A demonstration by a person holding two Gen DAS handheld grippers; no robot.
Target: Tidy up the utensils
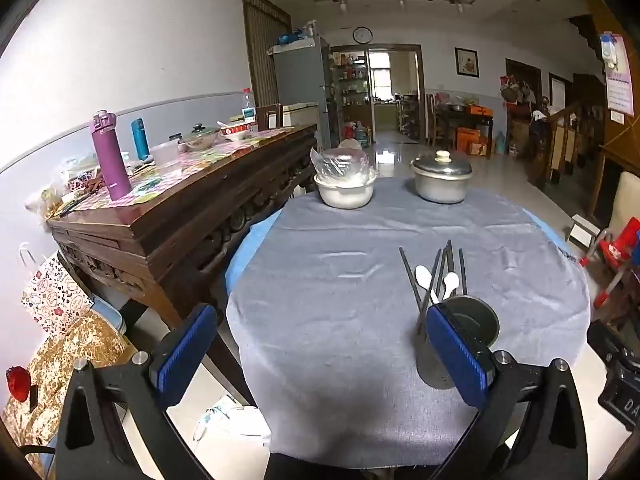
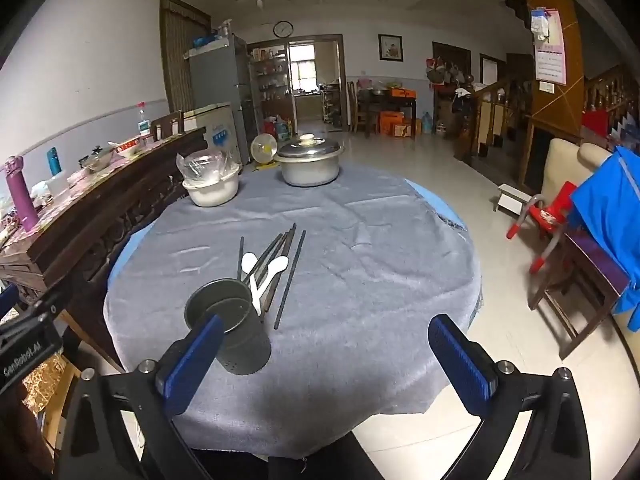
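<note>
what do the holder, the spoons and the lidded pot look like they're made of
Holder: dark, matte metal by the look, its thin wall punched with small holes near the base. Spoons: white and smooth, plastic or ceramic; can't tell which. Pot: dull silver metal, probably aluminium, with a pale knob on its lid.

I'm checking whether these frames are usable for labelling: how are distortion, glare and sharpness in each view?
Left wrist view: strong fisheye bending with dark corners, sheen on the grey cloth; the chopsticks stay sharp. Right wrist view: same curvature, glare on the floor beyond the table, soft shadow under the utensil holder; the spoons read clearly.
</note>
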